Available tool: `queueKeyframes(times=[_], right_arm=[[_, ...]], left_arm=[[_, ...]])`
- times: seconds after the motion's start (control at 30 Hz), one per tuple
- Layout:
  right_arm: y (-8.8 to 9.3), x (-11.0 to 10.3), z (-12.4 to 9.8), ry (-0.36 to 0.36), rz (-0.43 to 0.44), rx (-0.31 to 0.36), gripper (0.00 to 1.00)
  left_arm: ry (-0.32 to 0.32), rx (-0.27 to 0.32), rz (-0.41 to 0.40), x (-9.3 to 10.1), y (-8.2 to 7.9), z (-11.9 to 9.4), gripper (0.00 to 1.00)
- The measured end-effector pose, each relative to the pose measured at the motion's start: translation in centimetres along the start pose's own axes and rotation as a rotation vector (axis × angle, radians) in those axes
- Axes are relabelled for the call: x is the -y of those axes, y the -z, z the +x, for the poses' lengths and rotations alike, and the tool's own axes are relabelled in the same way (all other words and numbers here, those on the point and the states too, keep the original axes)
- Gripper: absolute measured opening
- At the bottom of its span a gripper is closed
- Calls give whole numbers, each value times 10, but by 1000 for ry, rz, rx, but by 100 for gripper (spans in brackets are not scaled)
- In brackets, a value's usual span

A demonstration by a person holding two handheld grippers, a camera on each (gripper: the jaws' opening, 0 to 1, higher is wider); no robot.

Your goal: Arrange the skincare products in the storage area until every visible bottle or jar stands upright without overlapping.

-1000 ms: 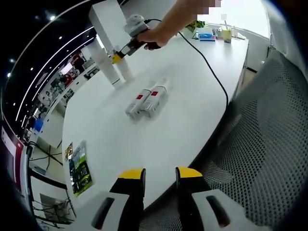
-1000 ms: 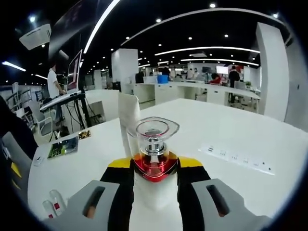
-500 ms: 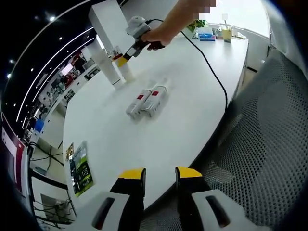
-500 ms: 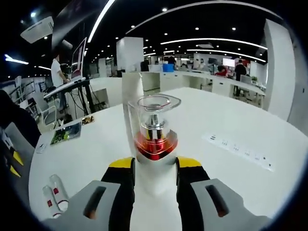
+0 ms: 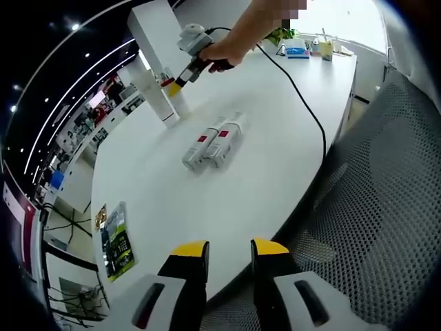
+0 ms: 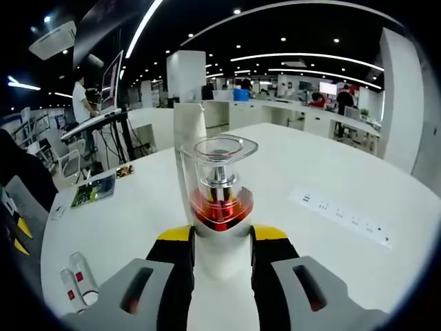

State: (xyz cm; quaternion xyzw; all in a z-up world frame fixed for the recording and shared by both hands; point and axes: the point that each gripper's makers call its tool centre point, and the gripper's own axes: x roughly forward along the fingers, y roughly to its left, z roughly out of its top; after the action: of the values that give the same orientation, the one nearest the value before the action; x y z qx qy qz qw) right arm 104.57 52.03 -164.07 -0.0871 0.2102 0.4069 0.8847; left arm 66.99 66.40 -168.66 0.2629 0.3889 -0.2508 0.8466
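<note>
Two tubes lay side by side mid-bench; beyond them an upright bottle stood between the right gripper's fingers, before a tall box

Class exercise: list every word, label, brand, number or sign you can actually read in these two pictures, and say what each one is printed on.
No text here can be read.
Two lying bottles: red labels, print too small to read.
Green leaflet on the table: print blurred.
Pump bottle in the right gripper: no lettering visible.
Tall white tube behind it: plain.
Power strip: markings too small.
</note>
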Motion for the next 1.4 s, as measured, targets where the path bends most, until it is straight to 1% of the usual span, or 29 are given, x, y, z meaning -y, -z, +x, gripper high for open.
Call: queueKeyframes(times=[0.37, 0.43, 0.47, 0.53, 0.6, 0.67, 0.7, 0.77, 0.87, 0.9, 0.97, 1.0, 1.07, 1.13, 1.17, 1.27, 1.33, 1.4], right_arm=[[1, 1, 3, 6, 11, -11, 29], [4, 1, 1, 17, 18, -19, 31], [6, 1, -1, 27, 24, -18, 34], [16, -1, -9, 49, 82, -23, 37], [26, -5, -18, 63, 111, -31, 39], [36, -12, -30, 72, 158, -26, 39], [42, -16, -38, 81, 191, -22, 39], [50, -29, -52, 75, 228, -14, 39], [57, -40, -68, 99, 332, 30, 37], [62, -46, -73, 104, 349, 35, 37], [72, -53, -79, 115, 356, 22, 37], [77, -64, -85, 114, 369, 11, 38], [78, -75, -92, 117, 372, 6, 39], [76, -79, -96, 121, 379, 12, 39], [73, -83, -99, 118, 395, 28, 39], [70, -89, -106, 123, 395, 34, 41], [68, -93, -113, 122, 387, 34, 41], [66, -97, -121, 121, 362, 26, 41]], left_arm=[[-5, -1, -1, -1, 0, 0, 24], [-5, 1, -2, -1, 0, 0, 24], [-4, -1, -1, -1, 0, 1, 24], [-5, 0, -1, -1, 0, 1, 24], [-5, 0, -2, -1, 0, 1, 24], [-3, 1, 1, -1, 0, 1, 24], [-3, 2, 3, -1, 0, 0, 24], [-3, 3, 7, 0, -1, 0, 24], [-7, 5, 8, -1, -1, 0, 24], [-9, 7, 10, -1, -1, 0, 24], [-13, 13, 15, -1, -3, 0, 24], [-14, 15, 15, -1, -3, 0, 24], [-17, 17, 17, -2, -3, 0, 24], [-25, 27, 17, -3, -5, -1, 24], [-33, 36, 15, -5, -7, -2, 24], [-37, 53, 13, -5, -10, -3, 24], [8, 98, -69, 0, -18, -7, 25], [17, 136, -95, -1, -24, -11, 25]])
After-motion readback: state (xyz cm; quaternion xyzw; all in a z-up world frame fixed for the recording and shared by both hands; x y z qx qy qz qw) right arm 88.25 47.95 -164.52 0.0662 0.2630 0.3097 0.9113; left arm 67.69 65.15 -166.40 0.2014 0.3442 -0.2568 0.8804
